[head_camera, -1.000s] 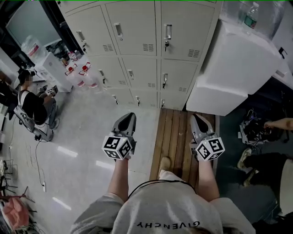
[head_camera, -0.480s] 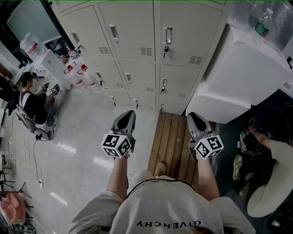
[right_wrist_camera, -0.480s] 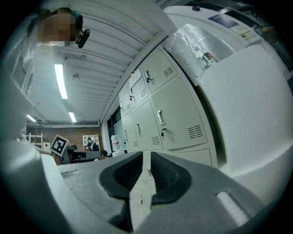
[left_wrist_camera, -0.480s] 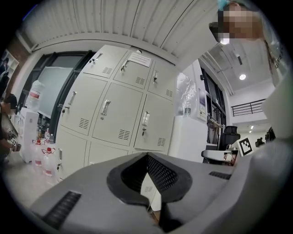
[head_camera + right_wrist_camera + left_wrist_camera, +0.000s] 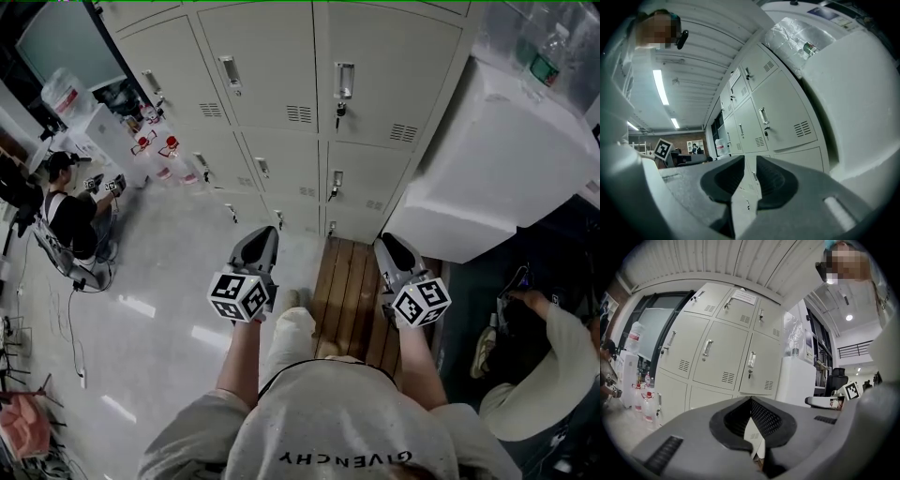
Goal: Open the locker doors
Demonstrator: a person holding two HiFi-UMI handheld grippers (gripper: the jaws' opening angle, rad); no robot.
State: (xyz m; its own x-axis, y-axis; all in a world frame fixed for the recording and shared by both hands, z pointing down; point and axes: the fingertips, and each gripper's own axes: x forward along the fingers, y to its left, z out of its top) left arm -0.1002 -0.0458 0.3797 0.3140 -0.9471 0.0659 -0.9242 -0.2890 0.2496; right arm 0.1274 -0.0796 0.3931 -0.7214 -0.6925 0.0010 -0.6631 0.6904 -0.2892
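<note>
A bank of cream lockers fills the top of the head view, every door closed, each with a small handle and a vent. My left gripper is held level and points at the lower rows from some way off. Its tips meet in the left gripper view, with nothing between them. My right gripper hovers over the wooden pallet, also short of the doors. Its jaws have just been opening; a narrow gap shows between them and nothing is held.
A big white cabinet stands right of the lockers, with wrapped water bottles on top. Water jugs sit by the lockers' left end. One person sits at far left and another crouches at lower right.
Both grippers have moved forward toward the lockers, which now look nearer. My leg has stepped forward between them. The person at the right has shifted lower in the view.
</note>
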